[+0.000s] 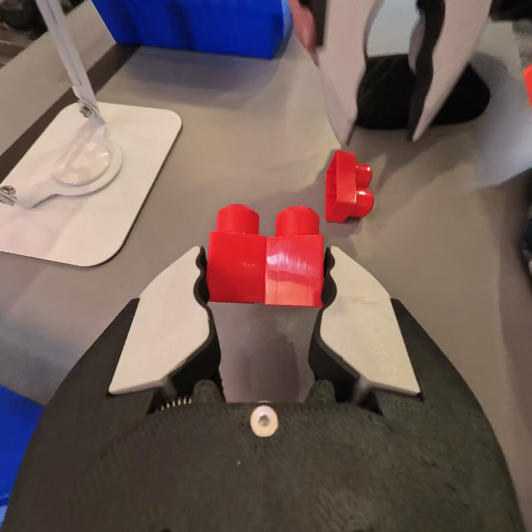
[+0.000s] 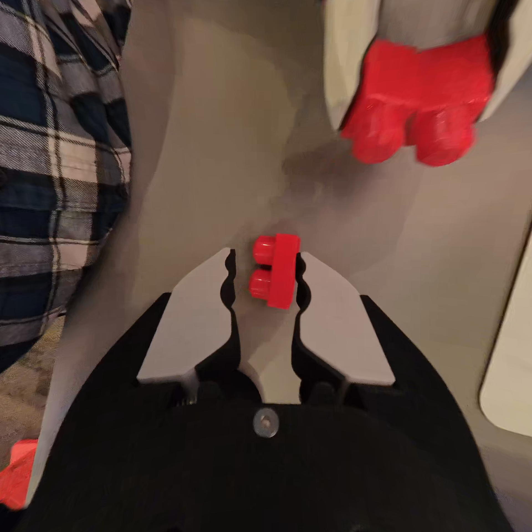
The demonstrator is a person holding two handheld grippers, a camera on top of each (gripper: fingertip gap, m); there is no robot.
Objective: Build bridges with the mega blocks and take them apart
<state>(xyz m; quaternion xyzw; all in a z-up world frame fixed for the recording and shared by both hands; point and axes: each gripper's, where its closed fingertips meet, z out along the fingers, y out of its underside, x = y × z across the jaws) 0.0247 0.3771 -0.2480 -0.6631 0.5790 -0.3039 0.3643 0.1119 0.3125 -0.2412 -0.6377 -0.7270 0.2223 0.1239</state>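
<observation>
We see the left gripper [image 1: 266, 273] clamped on a pair of red blocks [image 1: 264, 264] set side by side, w/ both black pads pressed on the outer faces. Each block is a glossy red cube w/ one round stud on top; the studs point away from the camera. The left one [image 1: 236, 267] looks matte and darker, the right one [image 1: 293, 273] catches a bright sheen across its face. A seam runs btw them, and the right block sits a touch lower. The pair is lifted off the grey table [image 1: 259, 158]. In the right wrist view the same pair [image 2: 417, 95] shows blurred, top right, studs pointing toward the camera.

A third piece, a thin flat red block [image 1: 344, 187] w/ two studs, lies tipped on its side on the table, studs pointing sideways, hollow underside showing a rim. In the right wrist view it [image 2: 280, 270] lies btw the fingers of the right gripper [image 2: 266, 276]. The jaws are apart: the right pad is at the block's flat underside, contact unclear, while the left pad stands clear of the studs, so it's not gripped.

Around: a white stand base [image 1: 86, 184] left, a blue bin [image 1: 195, 26] at the back, a plaid sleeve [image 2: 57, 144] at the edge.
</observation>
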